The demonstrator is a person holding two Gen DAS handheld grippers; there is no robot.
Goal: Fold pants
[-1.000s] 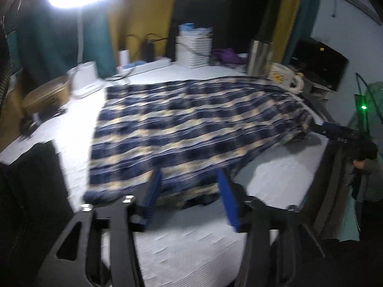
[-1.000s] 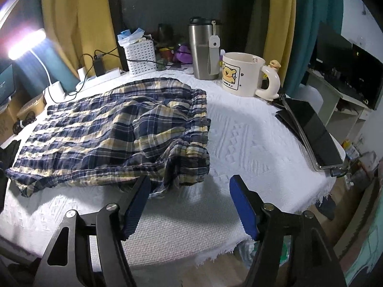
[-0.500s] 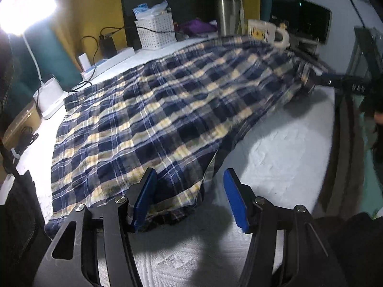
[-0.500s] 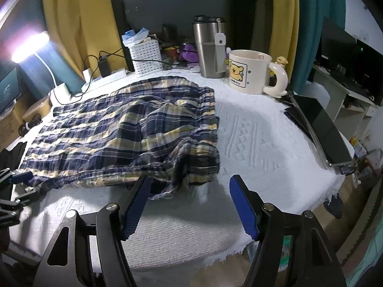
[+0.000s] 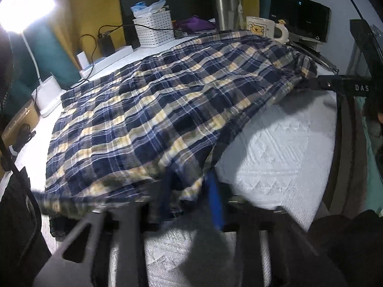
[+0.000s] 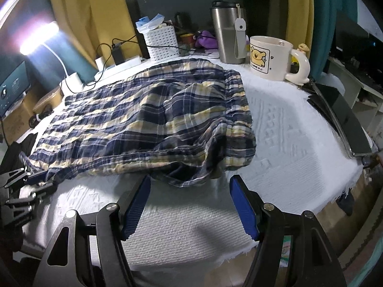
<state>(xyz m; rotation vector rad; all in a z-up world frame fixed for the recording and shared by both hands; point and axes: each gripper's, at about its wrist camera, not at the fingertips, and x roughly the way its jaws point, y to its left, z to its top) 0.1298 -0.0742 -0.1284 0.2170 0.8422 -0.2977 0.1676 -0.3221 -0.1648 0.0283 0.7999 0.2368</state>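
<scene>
Across the white textured cloth [image 6: 287, 129] on the desk lie the plaid pants [image 6: 148, 119], navy, yellow and white, spread flat with the gathered waistband toward the cartoon-bear mug [image 6: 270, 57] and the legs running toward the lit desk lamp [image 6: 38, 38]. At the leg end, the left claw [image 5: 189, 198] has just been closing: its 2 blue pads stand close together with a bunched fold of the hem between them, though motion blur hides whether they press on the cloth. From the right wrist view the same claw [image 6: 36, 177] shows at the hem's corner. The right claw [image 6: 189, 203] is released, its blue pads wide apart above bare cloth just in front of the waistband's near corner, touching nothing. Behind the pants stand a steel tumbler [image 6: 227, 33] and a white basket [image 6: 162, 43].
</scene>
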